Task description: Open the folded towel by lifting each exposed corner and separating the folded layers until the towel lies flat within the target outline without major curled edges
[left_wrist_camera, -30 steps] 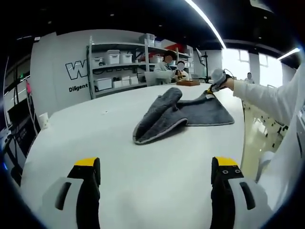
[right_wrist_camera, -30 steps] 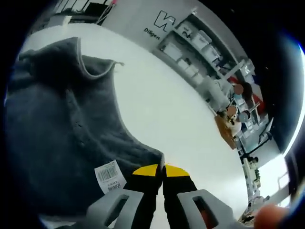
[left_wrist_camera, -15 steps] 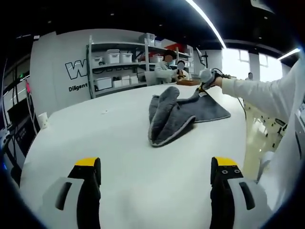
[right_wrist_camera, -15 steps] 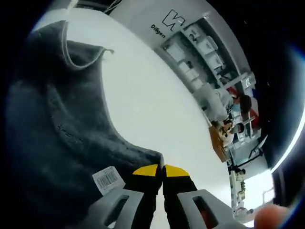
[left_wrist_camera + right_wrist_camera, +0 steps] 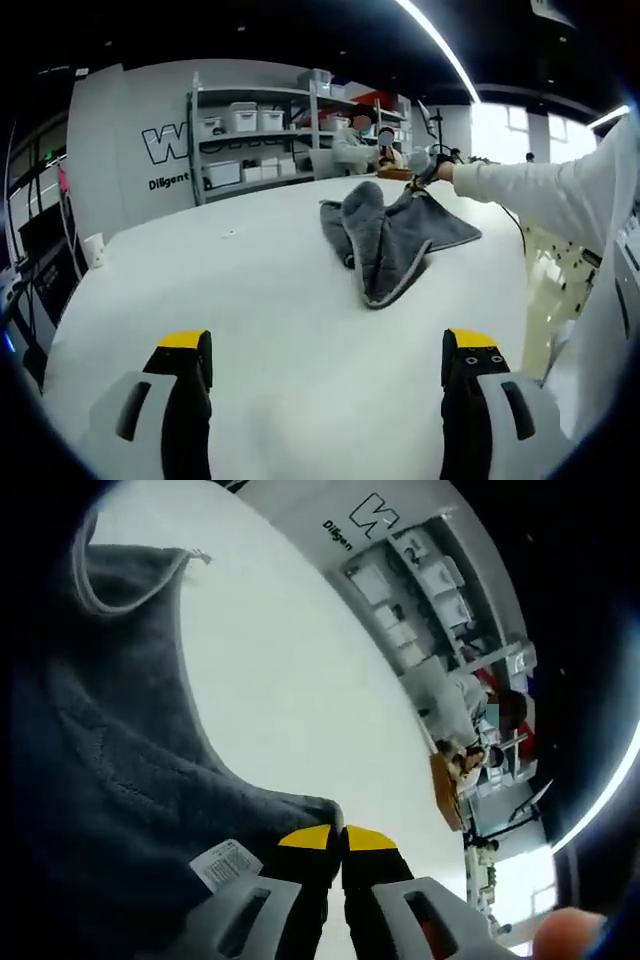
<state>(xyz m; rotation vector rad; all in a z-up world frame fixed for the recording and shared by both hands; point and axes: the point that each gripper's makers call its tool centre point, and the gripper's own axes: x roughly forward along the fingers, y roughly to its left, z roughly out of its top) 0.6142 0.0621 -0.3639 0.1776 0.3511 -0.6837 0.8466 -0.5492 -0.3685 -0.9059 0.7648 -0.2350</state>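
In the left gripper view, we see the left gripper [image 5: 325, 375] held low over the white table [image 5: 250, 300], its two yellow-tipped jaws spread wide apart with nothing between them. The grey towel [image 5: 385, 235] lies well ahead of it on the far right part of the table, bunched into folds, with one rounded fold raised and a pale-edged lobe pointing toward the camera. At the towel's far corner we see the right gripper [image 5: 425, 170], held by a person's white sleeve [image 5: 545, 195] reaching in from the right.

In the right gripper view, we see the right gripper [image 5: 338, 837] with its jaws pressed together on the towel's [image 5: 100, 810] corner edge. The cloth spreads away to the left of the jaws, and a white barcode label [image 5: 225, 862] sits on it just beside the left jaw. The table [image 5: 290, 690] runs beyond.

Metal shelving [image 5: 255, 130] with white storage bins stands against the back wall in the left gripper view.
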